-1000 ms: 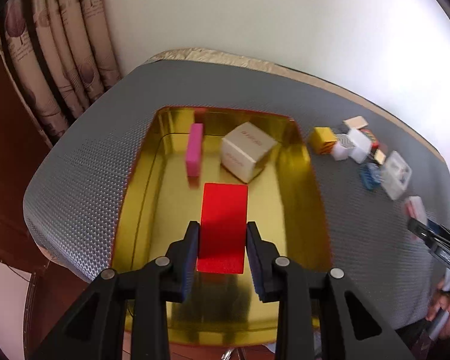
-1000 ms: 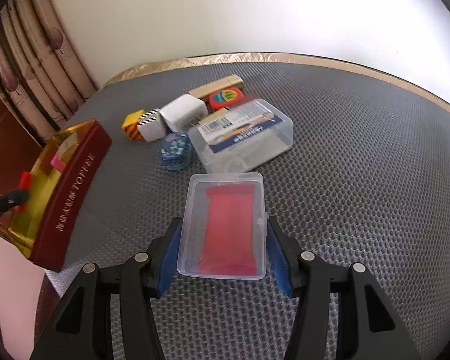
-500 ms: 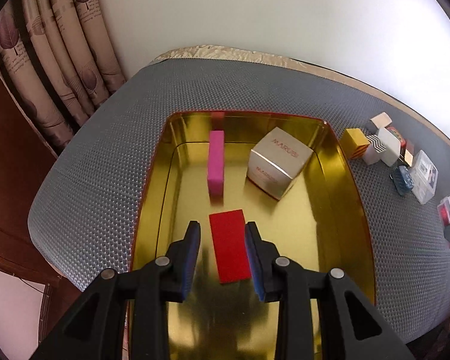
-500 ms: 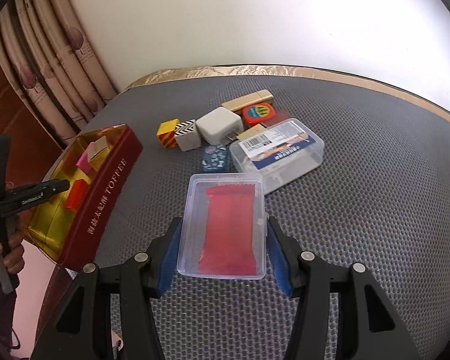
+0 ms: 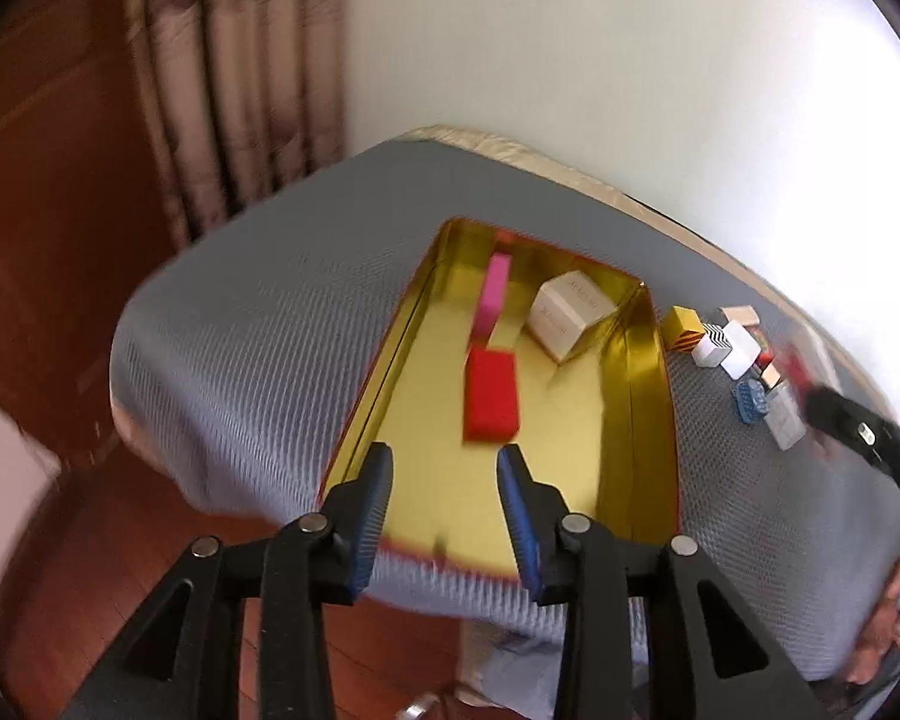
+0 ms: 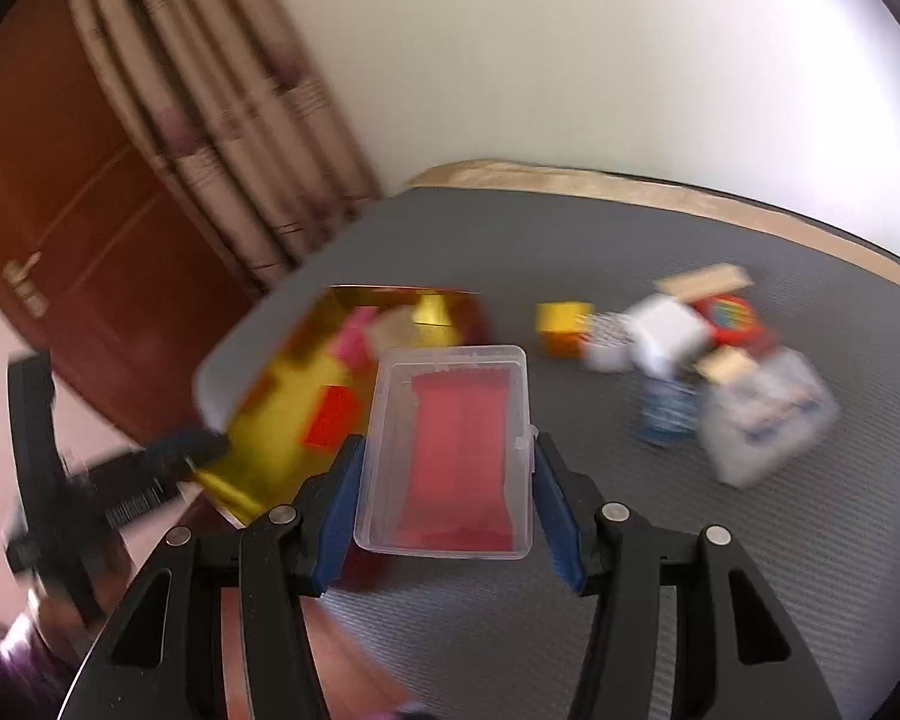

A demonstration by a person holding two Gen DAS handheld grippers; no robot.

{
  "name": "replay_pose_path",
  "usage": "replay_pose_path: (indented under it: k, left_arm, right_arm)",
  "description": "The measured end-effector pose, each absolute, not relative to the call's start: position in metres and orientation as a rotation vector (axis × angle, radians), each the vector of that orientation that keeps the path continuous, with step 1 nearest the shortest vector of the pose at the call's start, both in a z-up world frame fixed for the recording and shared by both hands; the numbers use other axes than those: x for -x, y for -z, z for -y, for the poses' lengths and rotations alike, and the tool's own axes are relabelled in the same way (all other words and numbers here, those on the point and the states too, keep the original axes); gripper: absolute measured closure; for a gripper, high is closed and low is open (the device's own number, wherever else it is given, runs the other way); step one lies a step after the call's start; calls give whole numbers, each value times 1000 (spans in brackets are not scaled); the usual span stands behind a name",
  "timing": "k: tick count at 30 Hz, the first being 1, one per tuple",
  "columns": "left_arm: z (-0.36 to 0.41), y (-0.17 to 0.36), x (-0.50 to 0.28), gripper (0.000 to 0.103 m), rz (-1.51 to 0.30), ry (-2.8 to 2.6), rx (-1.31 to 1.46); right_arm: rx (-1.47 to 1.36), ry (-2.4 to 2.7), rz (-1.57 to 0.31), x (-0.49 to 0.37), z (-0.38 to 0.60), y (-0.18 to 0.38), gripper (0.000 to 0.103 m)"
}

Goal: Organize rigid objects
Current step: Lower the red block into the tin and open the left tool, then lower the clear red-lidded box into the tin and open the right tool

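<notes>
A flat red block (image 5: 491, 396) lies on the floor of the gold tin (image 5: 636, 408), beside a pink block (image 5: 495, 294) and a white cube box (image 5: 567, 315). My left gripper (image 5: 444, 462) hangs over the tin's near edge, short of the red block. Its jaws are opening and nothing is between them. My right gripper (image 6: 447, 450) is shut on a clear plastic box (image 6: 450, 396) with a red insert, held in the air just right of the gold tin (image 6: 270, 414). The picture is blurred with motion.
On the grey mat right of the tin lie a yellow cube (image 5: 684, 327), white cubes (image 5: 732, 348), a blue piece (image 5: 750, 399) and a labelled clear case (image 6: 768, 420). A curtain and wooden door stand at the left. The mat's edge drops off just below the tin.
My left gripper let go of the red block inside the tin and drew back over its near edge. My right gripper lifted the clear box off the mat and carried it left towards the tin.
</notes>
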State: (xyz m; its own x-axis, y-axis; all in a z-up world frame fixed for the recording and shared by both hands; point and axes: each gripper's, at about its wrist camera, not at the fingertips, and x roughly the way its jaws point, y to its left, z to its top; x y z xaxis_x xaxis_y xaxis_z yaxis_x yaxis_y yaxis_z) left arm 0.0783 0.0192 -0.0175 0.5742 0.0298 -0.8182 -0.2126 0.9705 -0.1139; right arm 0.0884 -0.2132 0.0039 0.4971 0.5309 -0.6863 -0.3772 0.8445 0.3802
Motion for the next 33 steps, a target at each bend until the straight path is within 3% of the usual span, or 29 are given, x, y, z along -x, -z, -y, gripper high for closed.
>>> replay_pose_path:
  k: [12,19,33]
  left_arm:
    - [-20,14,-40,66,-888,-273,140]
    - [-18,25,-43,66,-941,-236,148]
    - [-15,31,-45,66,-973,-212,135]
  right_arm:
    - [-96,-636,-1057,-143,112,44,52]
    - [-65,-610,-1107,-163,97,69,52]
    - [-30,-593,-1093,-170,89,69,49]
